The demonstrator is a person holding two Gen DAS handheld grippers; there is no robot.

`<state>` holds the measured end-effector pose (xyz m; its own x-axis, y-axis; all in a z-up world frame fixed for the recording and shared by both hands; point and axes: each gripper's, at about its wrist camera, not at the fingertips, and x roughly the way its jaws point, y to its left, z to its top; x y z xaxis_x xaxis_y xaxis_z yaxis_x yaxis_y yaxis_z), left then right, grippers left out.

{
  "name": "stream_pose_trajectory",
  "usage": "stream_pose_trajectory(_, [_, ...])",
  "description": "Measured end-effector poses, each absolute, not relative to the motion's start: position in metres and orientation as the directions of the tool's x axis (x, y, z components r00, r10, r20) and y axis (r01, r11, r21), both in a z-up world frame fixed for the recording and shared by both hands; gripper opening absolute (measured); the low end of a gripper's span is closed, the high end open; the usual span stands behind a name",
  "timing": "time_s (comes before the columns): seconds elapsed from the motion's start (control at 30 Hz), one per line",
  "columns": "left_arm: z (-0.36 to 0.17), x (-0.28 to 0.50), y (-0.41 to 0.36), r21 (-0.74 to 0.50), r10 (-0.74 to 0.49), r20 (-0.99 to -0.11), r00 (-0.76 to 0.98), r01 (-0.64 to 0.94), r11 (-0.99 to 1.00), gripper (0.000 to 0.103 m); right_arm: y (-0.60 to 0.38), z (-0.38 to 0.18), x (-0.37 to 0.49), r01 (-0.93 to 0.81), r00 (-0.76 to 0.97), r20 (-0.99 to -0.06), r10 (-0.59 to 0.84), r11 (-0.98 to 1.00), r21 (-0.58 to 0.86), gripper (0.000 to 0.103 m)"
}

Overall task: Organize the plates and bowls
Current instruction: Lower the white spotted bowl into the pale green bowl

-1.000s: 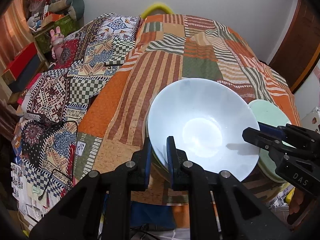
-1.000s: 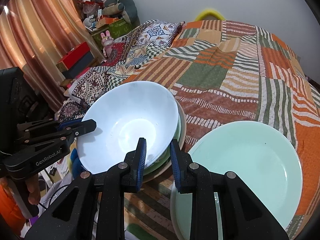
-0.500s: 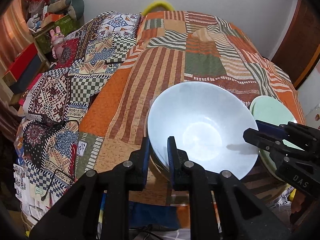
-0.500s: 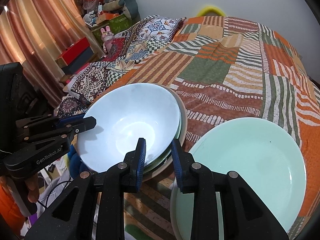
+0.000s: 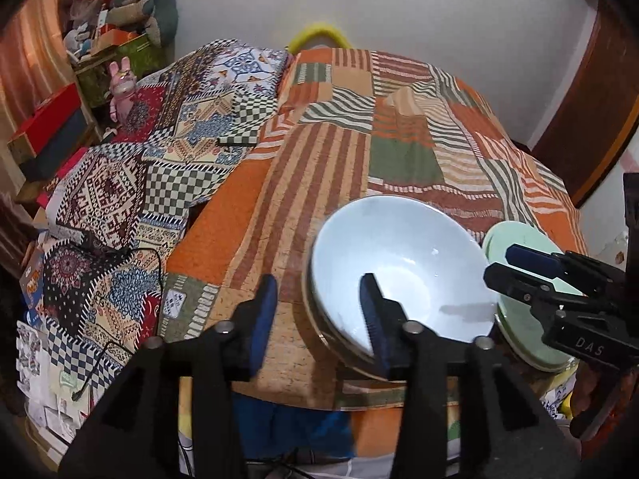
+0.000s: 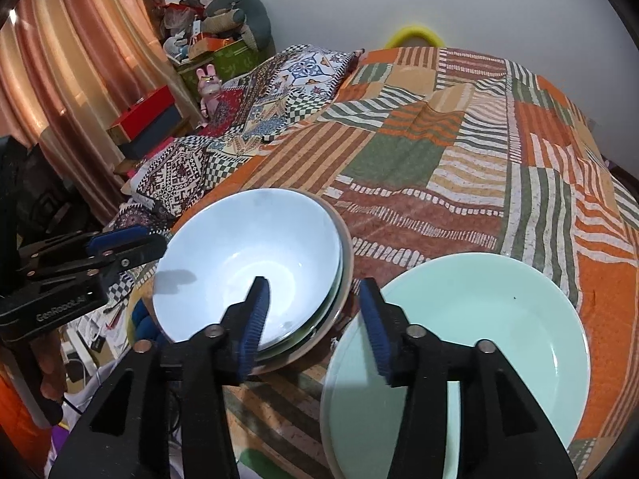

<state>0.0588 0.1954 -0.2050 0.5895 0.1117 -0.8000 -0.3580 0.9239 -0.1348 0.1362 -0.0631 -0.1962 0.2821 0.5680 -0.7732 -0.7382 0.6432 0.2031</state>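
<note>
A pale blue bowl (image 5: 399, 263) sits on top of a stack of bowls near the bed's front edge; it also shows in the right wrist view (image 6: 247, 267). A mint green plate (image 6: 471, 343) lies to its right, seen small in the left wrist view (image 5: 523, 311). My left gripper (image 5: 319, 311) is open, its jaws astride the bowl's near-left rim. My right gripper (image 6: 315, 315) is open, its jaws astride the stack's right rim, beside the plate. Neither holds anything.
The dishes rest on a bed with an orange striped patchwork cover (image 6: 459, 139). A patterned quilt (image 5: 159, 151) lies to the left. Boxes, toys and a curtain (image 6: 80, 60) stand at the far left. The bed's front edge is just below the bowls.
Both grippers have opened from shut on the bowl's rim. The pale blue bowl has settled level onto the stack.
</note>
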Motion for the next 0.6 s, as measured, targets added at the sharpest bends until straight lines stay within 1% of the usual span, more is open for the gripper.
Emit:
stream_pose_trajectory(0.17, [-0.222,0.057,0.206,-0.178,0.067,-0.825,0.561,-0.371,0.911,0.046,-0.058,-0.206,0.143,-0.722,0.257,-0.791,0.555,0.655,0.225,0.047])
stream_pose_trajectory(0.4, [-0.235,0.060,0.211,-0.276,-0.027,-0.820,0.572,-0.354,0.894,0.046,-0.048,-0.215,0.147,-0.718,0.222,-0.806,0.549,0.652,0.246,0.047])
stream_pose_trajectory(0.6, [-0.245,0.066,0.211,-0.317,-0.084,-0.824,0.560,-0.333,0.888,0.046,-0.043,-0.223,0.151,-0.705,0.196,-0.819,0.539,0.658,0.263,0.047])
